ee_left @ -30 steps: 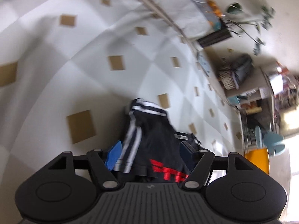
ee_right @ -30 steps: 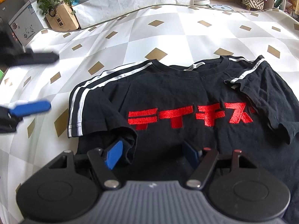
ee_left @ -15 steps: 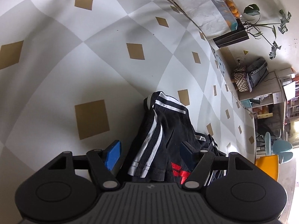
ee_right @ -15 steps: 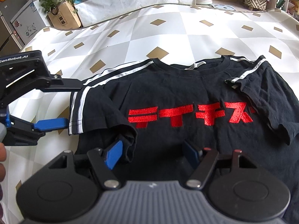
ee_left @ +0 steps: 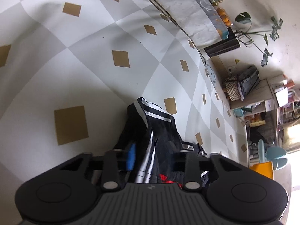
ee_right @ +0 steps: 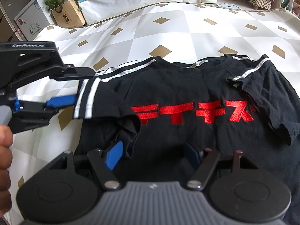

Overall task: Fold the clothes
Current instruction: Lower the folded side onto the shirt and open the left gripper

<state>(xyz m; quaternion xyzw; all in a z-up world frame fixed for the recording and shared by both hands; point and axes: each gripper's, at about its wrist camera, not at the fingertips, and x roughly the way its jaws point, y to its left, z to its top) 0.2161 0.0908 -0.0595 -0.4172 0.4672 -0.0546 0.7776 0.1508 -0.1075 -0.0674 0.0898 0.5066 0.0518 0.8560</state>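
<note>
1. While the black T-shirt (ee_right: pixel 187 101) lies face up on the checked bed cover (ee_right: pixel 187 30), the left gripper (ee_right: pixel 78 90) has its jaws closing on the white-striped sleeve hem (ee_right: pixel 88 97), which sits between them.
2. The right gripper (ee_right: pixel 151 153) hovers over the shirt's lower body, jaws wide and empty.
3. Likely risk: a bite on the outermost hem alone could slip once lifted.
4. The sleeve's underside is already bunched (ee_right: pixel 129 133); folding over it would probably trap a crease.
5. With the body unpinned, pulling the sleeve may drag the whole shirt sideways.
</note>
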